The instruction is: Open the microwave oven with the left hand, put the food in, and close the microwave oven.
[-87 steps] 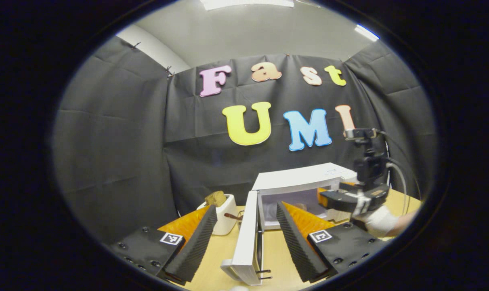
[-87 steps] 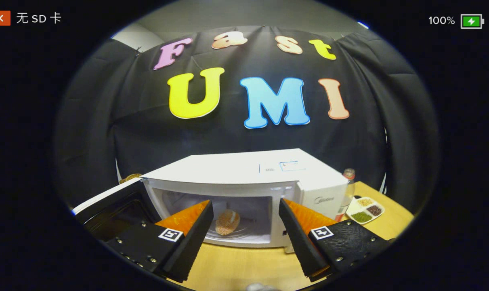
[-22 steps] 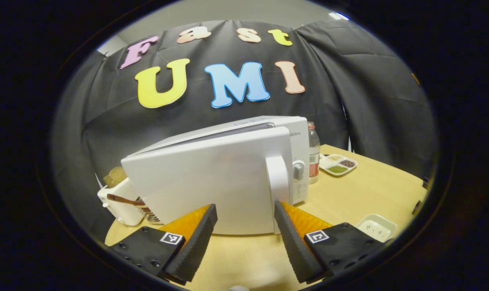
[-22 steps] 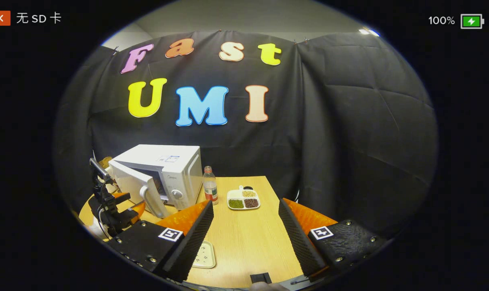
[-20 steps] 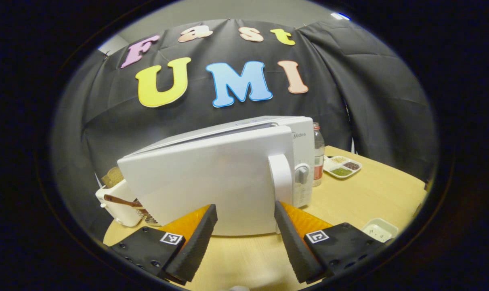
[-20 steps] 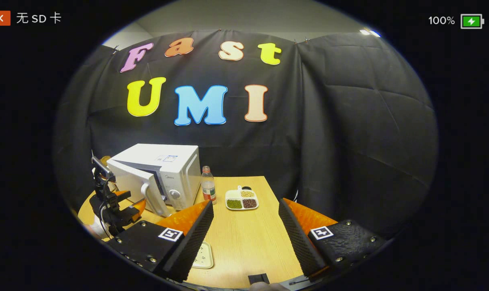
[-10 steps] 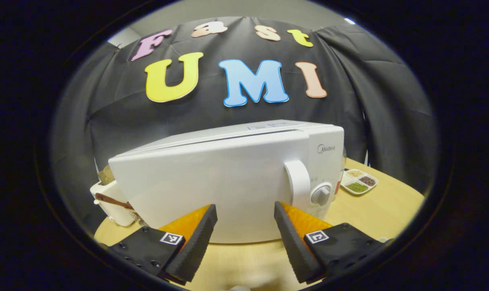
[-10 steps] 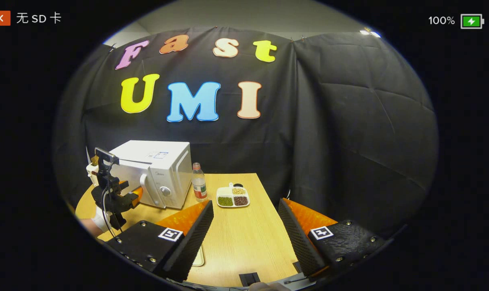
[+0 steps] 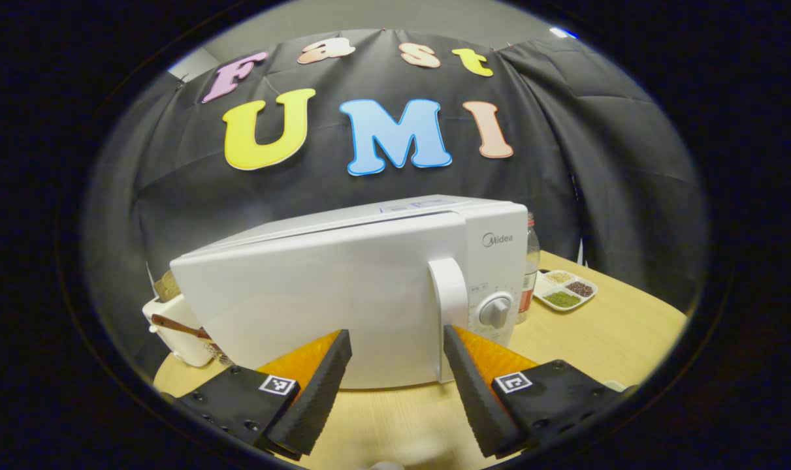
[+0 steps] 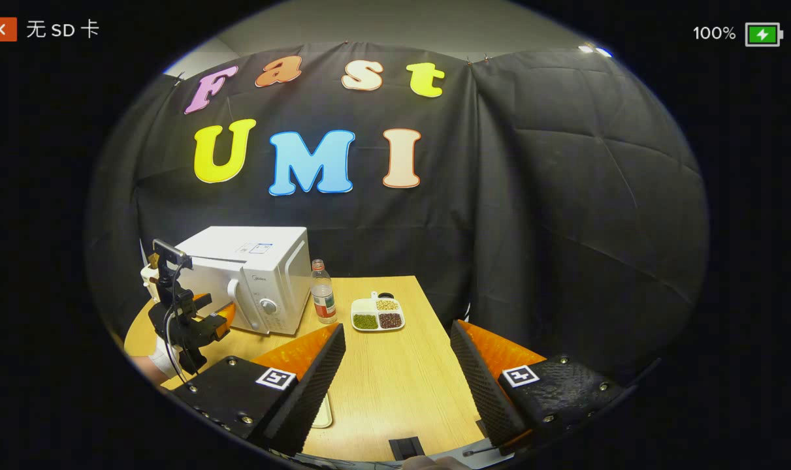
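The white microwave (image 9: 343,287) stands close in front of my left gripper (image 9: 395,334), its door lying flat against the body. The upright door handle (image 9: 451,313) is just above my right-hand fingertip, with the dial (image 9: 495,310) beside it. My left gripper is open and holds nothing; its tips are near the door's lower front. The food is hidden behind the door. In the right gripper view the microwave (image 10: 251,274) sits far off at the left with the left gripper (image 10: 199,323) before it. My right gripper (image 10: 398,329) hangs open and empty over the table (image 10: 395,385).
A white toaster (image 9: 173,326) with bread stands left of the microwave. A bottle (image 10: 322,301) and a divided dish of grains (image 10: 377,314) sit to its right. A small white tray (image 10: 324,411) lies by my right gripper's left finger. A hand (image 10: 157,356) holds the left gripper.
The microwave door has swung from ajar to flat against the body, pushed by my open left gripper. The right gripper has stayed back over the table, barely shifting.
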